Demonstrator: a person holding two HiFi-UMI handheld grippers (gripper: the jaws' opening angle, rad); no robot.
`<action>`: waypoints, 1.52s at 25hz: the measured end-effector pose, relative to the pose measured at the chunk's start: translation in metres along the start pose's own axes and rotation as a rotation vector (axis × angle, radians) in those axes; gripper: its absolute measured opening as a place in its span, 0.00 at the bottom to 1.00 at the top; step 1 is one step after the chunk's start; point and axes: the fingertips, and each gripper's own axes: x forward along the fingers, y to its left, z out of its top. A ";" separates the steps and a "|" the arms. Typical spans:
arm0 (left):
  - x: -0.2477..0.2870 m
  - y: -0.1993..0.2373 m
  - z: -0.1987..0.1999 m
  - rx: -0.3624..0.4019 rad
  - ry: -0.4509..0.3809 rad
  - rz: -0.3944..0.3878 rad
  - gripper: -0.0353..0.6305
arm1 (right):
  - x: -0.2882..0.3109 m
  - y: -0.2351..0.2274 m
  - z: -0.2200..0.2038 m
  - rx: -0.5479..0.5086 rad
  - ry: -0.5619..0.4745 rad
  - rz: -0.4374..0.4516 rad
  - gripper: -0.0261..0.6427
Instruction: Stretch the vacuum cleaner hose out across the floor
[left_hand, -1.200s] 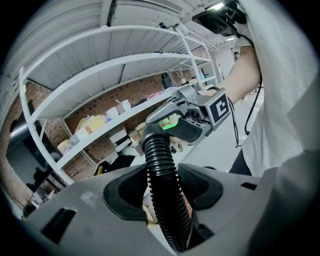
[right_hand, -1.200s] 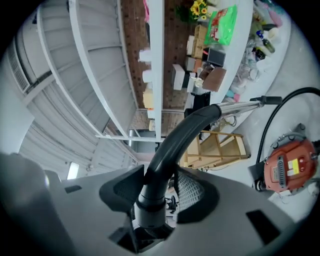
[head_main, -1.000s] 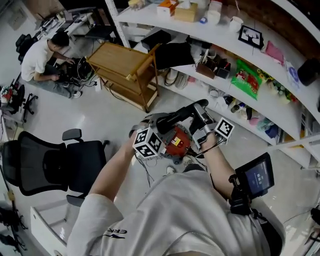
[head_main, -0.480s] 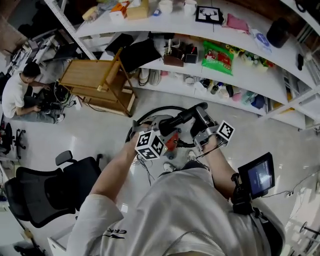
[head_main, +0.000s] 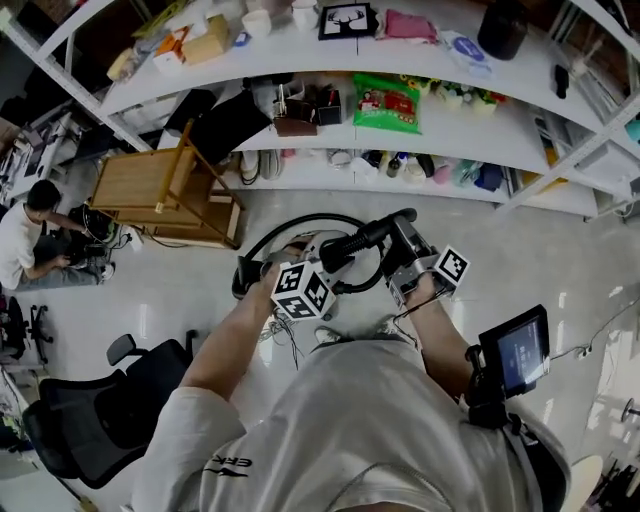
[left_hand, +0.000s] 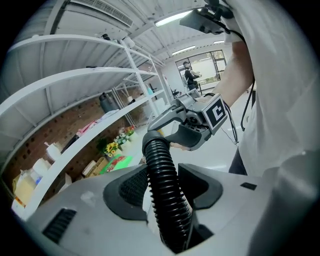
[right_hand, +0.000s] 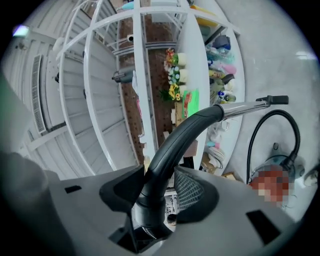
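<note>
The black ribbed vacuum hose (left_hand: 165, 195) runs up between my left gripper's (left_hand: 162, 190) jaws, which are shut on it. Its smooth curved handle (right_hand: 167, 155) sits in my right gripper (right_hand: 155, 192), also shut, and a metal tube (right_hand: 245, 106) continues from it. In the head view both grippers, left (head_main: 322, 268) and right (head_main: 396, 246), are held close together at waist height, with the handle (head_main: 365, 238) across them. The hose (head_main: 290, 224) loops over the floor behind, down to the vacuum cleaner body (right_hand: 280, 172), which is partly hidden.
Curved white shelves (head_main: 420, 130) full of small goods stand ahead. A wooden cart (head_main: 160, 190) is at the left, a black office chair (head_main: 110, 410) nearer left. A person (head_main: 25, 240) sits on the floor far left. A tablet (head_main: 515, 350) rides on the right forearm.
The whole view has swung: shelves, wooden cart and seated person slid left. Both grippers kept their hold. The red vacuum body under the hands is gone from sight; the hose loop now shows.
</note>
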 end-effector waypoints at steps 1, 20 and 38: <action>0.009 -0.001 0.008 0.008 -0.005 -0.012 0.34 | -0.006 0.000 0.011 0.003 -0.015 0.000 0.32; 0.157 -0.037 0.144 0.162 -0.116 -0.206 0.34 | -0.136 0.000 0.186 0.007 -0.291 0.015 0.32; 0.263 -0.076 0.255 0.293 -0.218 -0.383 0.34 | -0.251 0.007 0.308 -0.006 -0.526 0.027 0.32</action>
